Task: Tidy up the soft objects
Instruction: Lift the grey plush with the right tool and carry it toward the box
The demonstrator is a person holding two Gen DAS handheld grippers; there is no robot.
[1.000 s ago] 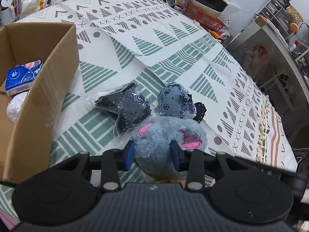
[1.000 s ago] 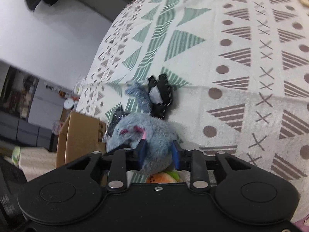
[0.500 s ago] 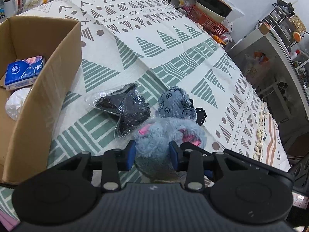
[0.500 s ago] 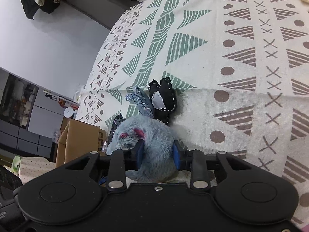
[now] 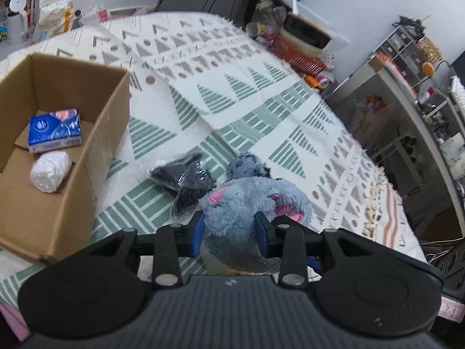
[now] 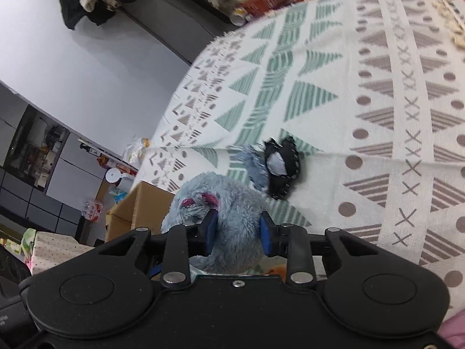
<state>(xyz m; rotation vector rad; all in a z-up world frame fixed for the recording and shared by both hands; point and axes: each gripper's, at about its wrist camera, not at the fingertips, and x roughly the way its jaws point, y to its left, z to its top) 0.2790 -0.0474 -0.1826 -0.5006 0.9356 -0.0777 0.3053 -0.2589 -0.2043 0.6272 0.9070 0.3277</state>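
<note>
Both grippers are closed on the same grey plush toy (image 5: 250, 203): the left gripper (image 5: 229, 229) pinches its fluffy body low in the middle of the left wrist view, and the right gripper (image 6: 238, 228) squeezes another part of it at the lower centre of the right wrist view. The toy looks lifted just above the patterned cloth of the bench (image 5: 232, 110), though how far clear it is I cannot tell.

The cardboard box (image 5: 96, 157) sits at the left of the left wrist view, with a blue tissue pack (image 5: 55, 131) and a white roll (image 5: 51, 170) already inside. It is probably where the toy belongs.

Several things could go wrong. With two grippers on one soft body, any mismatch in their paths would stretch or twist the plush, and one pinch could slide off the fur. If either gripper has caught only pile and not stuffing, the toy may sag and drop short of the box. A low carry could snag the box's near wall and push the box along the cloth. The black bagged bundle (image 5: 186, 180) lies just in front of the toy and the small denim piece (image 5: 244, 165) just behind it; a dangling limb could drag either one. The black-and-white patch (image 6: 280, 168) near the centre of the right wrist view lies close too.
</note>
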